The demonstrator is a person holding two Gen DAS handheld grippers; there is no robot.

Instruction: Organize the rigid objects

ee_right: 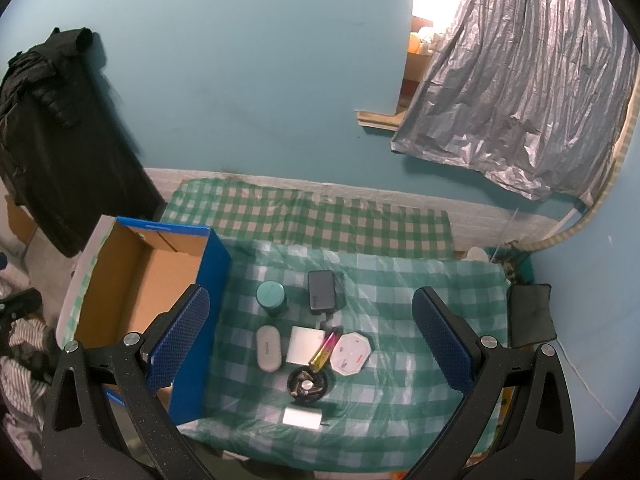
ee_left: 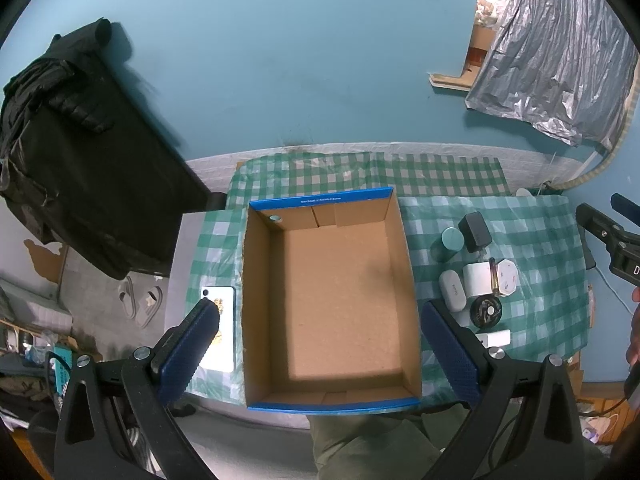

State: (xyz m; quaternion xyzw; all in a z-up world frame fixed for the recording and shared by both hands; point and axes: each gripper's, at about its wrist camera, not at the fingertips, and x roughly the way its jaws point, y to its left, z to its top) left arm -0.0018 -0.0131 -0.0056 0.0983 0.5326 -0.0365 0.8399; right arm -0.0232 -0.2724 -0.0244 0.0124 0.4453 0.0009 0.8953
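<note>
An empty cardboard box (ee_left: 332, 300) with blue outer walls (ee_right: 208, 280) sits on the green checked cloth. Right of it lies a cluster: a teal jar (ee_right: 272, 298), a dark power bank (ee_right: 322, 291), a white oval case (ee_right: 269, 347), a white square box (ee_right: 306, 345), a yellow-pink lighter (ee_right: 325, 351), a white octagonal disc (ee_right: 351, 353), a round black object (ee_right: 308, 385) and a white charger (ee_right: 302, 417). My left gripper (ee_left: 320, 350) hangs open above the box. My right gripper (ee_right: 310, 344) hangs open above the cluster. Neither holds anything.
A white phone (ee_left: 219, 328) lies on the cloth left of the box. A black pad (ee_right: 530, 314) rests at the table's right edge. A black garment (ee_left: 72, 152) hangs at the left. The blue wall and a silver curtain (ee_right: 520, 88) stand behind the table.
</note>
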